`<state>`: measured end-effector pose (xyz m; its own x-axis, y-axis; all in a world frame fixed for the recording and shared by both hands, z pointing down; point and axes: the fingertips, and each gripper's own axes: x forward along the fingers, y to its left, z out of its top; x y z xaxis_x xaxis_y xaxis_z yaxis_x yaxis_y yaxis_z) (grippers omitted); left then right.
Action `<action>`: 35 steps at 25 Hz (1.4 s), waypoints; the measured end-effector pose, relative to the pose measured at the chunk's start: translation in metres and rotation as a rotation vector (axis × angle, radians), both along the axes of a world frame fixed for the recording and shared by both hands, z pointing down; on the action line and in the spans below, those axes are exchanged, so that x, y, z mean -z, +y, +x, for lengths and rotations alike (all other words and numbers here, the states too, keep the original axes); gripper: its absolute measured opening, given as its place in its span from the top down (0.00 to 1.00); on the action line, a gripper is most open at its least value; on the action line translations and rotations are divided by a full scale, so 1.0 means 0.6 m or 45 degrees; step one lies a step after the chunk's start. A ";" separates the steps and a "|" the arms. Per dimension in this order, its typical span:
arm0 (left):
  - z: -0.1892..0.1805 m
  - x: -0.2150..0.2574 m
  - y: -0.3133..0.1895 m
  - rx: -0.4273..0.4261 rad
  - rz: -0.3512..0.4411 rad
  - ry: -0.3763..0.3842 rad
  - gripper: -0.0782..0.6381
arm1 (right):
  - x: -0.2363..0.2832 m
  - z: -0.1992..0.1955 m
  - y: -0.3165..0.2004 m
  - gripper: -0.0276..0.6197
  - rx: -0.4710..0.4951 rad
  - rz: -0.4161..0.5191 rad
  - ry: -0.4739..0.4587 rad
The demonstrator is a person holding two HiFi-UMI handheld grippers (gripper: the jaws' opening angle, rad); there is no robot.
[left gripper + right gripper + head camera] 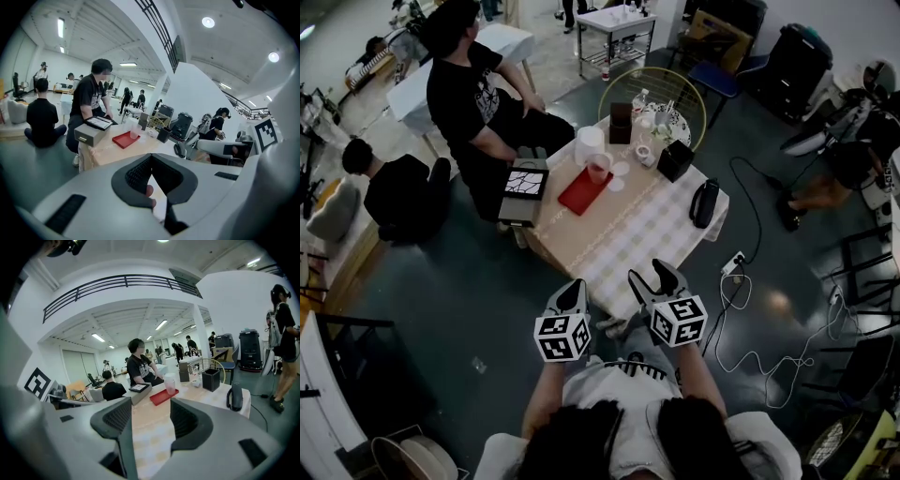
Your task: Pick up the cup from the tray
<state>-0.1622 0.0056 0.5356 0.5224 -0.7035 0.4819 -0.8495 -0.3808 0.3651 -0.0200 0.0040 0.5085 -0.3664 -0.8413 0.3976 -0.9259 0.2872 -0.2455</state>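
Note:
A translucent pinkish cup (599, 169) stands upright on the far end of a red tray (581, 193), at the far left of the checked table (628, 234). Both grippers hover at the table's near edge, well short of the tray. My left gripper (574, 289) has its jaws together with nothing in them. My right gripper (652, 275) stands open and empty. The left gripper view shows the cup (134, 132) and tray (124, 139) far beyond the shut pads (140, 171). Above the open gap of the right gripper (151, 411), the cup (169, 384) and tray (161, 396) appear again.
A grey box with a tablet on top (523, 192) sits left of the tray. A white jug (589, 142), a black holder (675, 159) and small items crowd the far end. A black flask (704, 202) hangs at the right edge. A person (478, 94) sits at the far left corner. Cables (750, 281) lie on the floor.

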 end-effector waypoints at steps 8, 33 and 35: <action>0.039 -0.006 -0.090 0.105 -0.028 -0.010 0.88 | -0.008 0.027 -0.111 0.53 0.107 0.011 -0.006; 0.078 -0.096 -0.282 0.405 -0.226 -0.062 0.88 | -0.113 -0.004 -0.455 0.30 0.448 0.058 0.093; 0.075 -0.104 -0.292 0.431 -0.243 -0.060 0.88 | -0.126 -0.012 -0.478 0.30 0.463 0.057 0.100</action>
<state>-0.1171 -0.1695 0.5982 0.2498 -0.7278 0.6386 -0.9331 -0.0049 0.3595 -0.0274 -0.2829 0.5840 -0.6142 -0.6788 0.4025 -0.7769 0.6096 -0.1574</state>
